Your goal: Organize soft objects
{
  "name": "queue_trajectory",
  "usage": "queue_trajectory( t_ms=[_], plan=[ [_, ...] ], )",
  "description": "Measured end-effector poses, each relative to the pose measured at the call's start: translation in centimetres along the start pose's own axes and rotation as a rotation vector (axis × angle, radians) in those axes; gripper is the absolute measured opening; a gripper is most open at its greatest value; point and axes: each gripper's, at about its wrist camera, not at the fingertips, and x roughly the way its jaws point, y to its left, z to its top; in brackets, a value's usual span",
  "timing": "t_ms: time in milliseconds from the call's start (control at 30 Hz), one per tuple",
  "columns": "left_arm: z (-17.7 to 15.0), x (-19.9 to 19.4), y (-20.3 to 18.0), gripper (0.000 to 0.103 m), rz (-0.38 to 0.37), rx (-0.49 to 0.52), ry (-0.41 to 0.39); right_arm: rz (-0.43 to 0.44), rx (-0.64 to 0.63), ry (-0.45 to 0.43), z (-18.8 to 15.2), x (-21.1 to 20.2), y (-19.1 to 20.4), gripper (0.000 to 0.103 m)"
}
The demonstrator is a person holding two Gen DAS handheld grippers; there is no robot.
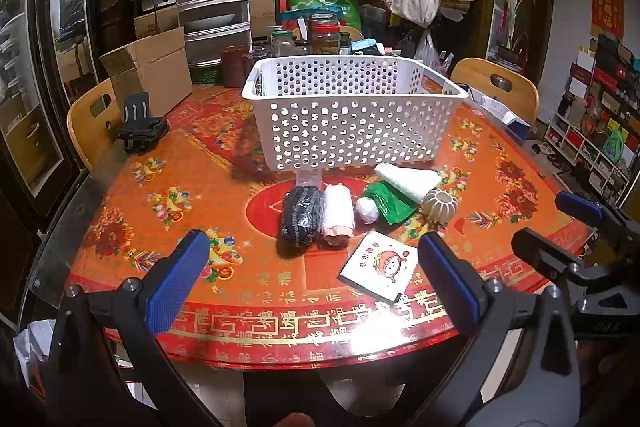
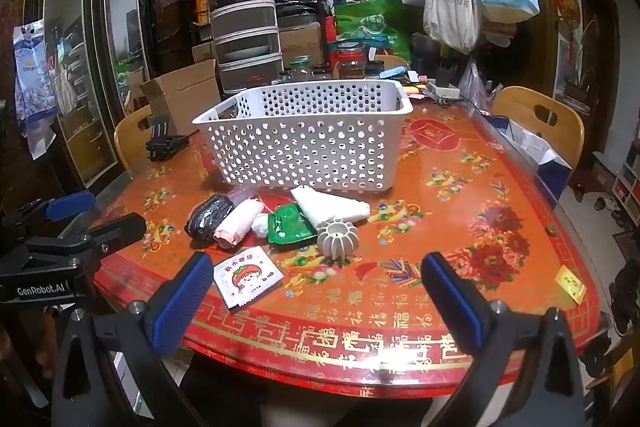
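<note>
Foreground, lower frame: my left tool (image 1: 312, 279) and right tool (image 2: 316, 297), both spread wide and holding nothing, level above the near edge of the red-and-gold patterned round table (image 1: 280, 331), fingers aimed at the cluster.

Middle ground, centre frame:
- white square sachet with a cartoon face (image 1: 378, 267), nearest the tools;
- dark knitted fabric roll (image 1: 301, 215) touching a white-and-pink fabric roll (image 1: 339, 215);
- small white ball (image 1: 367, 209);
- green foil packet (image 1: 390, 201) under a white cone-shaped soft bundle (image 1: 412, 181);
- ribbed white pumpkin-shaped piece (image 1: 440, 205), probably rigid.

Behind, upper centre: white perforated plastic basket (image 1: 352, 119), apparently empty, my presumed destination.

Risks, as I judge them: the rolls touch, so one closing may drag both; the sachet lies flat and may slip from the pads; the ribbed piece may be knocked rolling.
</note>
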Motion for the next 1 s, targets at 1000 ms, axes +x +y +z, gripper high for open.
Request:
queue_trajectory(
  t_ms=[1000],
  plan=[
    [-0.05, -0.02, 0.05, 0.103, -0.003, -0.002, -0.002, 0.010, 0.003, 0.002, -0.57, 0.44, -0.22, 0.103]
  ],
)
